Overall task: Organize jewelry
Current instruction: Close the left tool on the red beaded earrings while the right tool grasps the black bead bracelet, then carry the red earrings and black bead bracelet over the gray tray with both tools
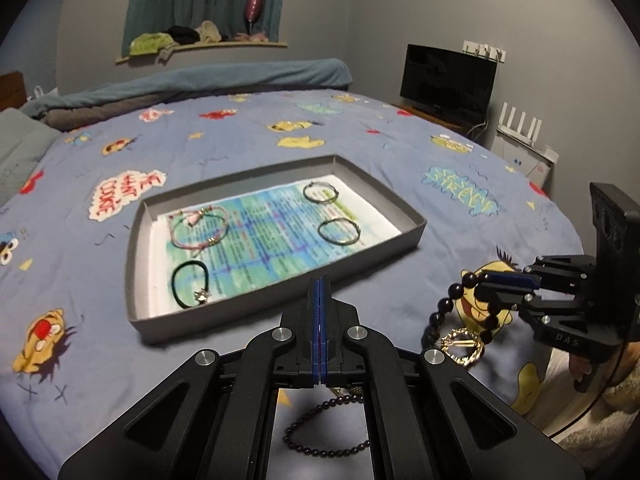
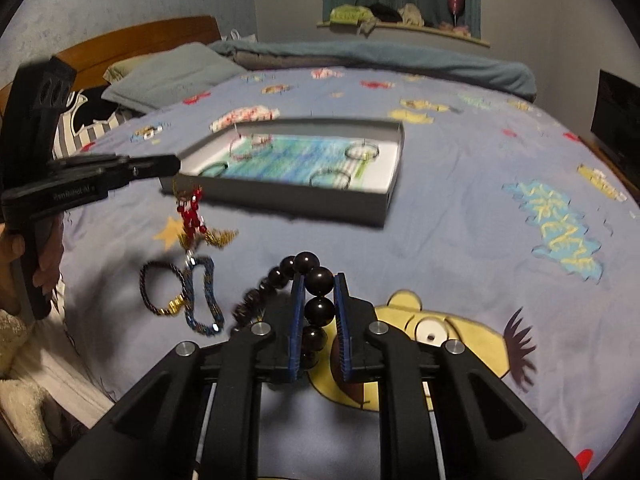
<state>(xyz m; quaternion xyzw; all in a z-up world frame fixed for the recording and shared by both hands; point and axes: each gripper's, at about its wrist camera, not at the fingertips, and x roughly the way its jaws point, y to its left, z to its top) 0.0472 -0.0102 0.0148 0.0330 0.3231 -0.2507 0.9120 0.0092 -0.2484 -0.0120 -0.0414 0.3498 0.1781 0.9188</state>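
Note:
A grey tray [image 1: 404,240] lies on the bed and holds a pink bracelet [image 1: 198,227], a dark hair tie [image 1: 191,289] and two dark rings [image 1: 339,231]. My right gripper [image 2: 319,280] is shut on a bracelet of large black beads [image 2: 319,281], lifted above the bedspread; it also shows in the left wrist view [image 1: 452,300]. My left gripper [image 1: 320,280] is shut and empty, near the tray's front wall. A small-bead bracelet [image 1: 320,428] lies beneath it. A gold chain [image 1: 460,344] lies under the right gripper. A red and gold piece [image 2: 196,216] hangs near the left gripper [image 2: 176,164].
The tray [image 2: 384,204] sits mid-bed on a blue cartoon bedspread. A brown and gold bracelet [image 2: 160,288] and a blue beaded one [image 2: 206,300] lie at the left. Pillows and a folded blanket are at the far side. A TV [image 1: 448,80] stands beyond the bed.

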